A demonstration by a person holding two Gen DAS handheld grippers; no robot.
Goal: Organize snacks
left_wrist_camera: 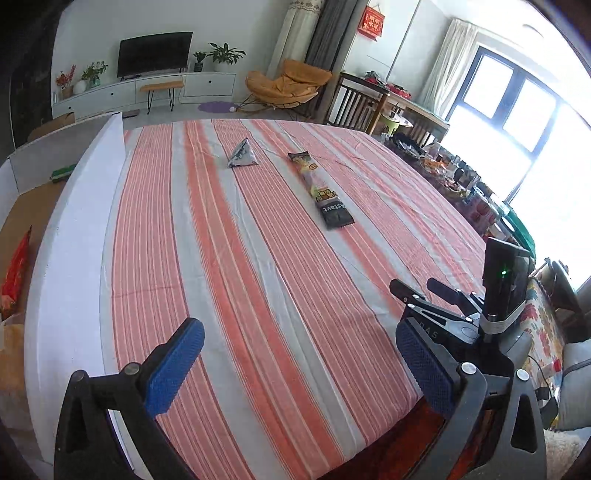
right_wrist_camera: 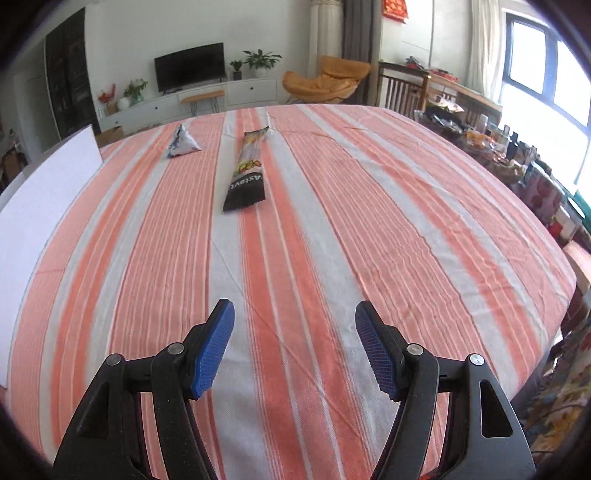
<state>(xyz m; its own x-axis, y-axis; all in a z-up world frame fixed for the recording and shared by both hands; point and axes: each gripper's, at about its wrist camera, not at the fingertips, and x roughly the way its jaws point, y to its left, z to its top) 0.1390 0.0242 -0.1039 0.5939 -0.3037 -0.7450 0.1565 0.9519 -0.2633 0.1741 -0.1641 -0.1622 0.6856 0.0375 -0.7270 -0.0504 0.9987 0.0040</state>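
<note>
Two snacks lie toward the far edge of the striped surface (right_wrist_camera: pixel 332 221): a long packet (right_wrist_camera: pixel 245 173) and, just beside it, a pyramid pouch (right_wrist_camera: pixel 183 143). Left gripper (left_wrist_camera: pixel 299 365) and right gripper (right_wrist_camera: pixel 294 347) hover near the near edge, fingers released and empty, probably readied for reaching them.

Location type: a home, living room. Indicators: a flat television (right_wrist_camera: pixel 189 71) stands on a long white low cabinet (right_wrist_camera: pixel 192 99) against the far wall, with potted plants (right_wrist_camera: pixel 260 59) beside it. An orange lounge chair (right_wrist_camera: pixel 327 82) sits near tall curtains (left_wrist_camera: pixel 445 66) and a large window (left_wrist_camera: pixel 517 99). A red hanging ornament (left_wrist_camera: pixel 370 21) decorates the wall. The table (right_wrist_camera: pixel 332 206) carries a red-and-white striped cloth.
</note>
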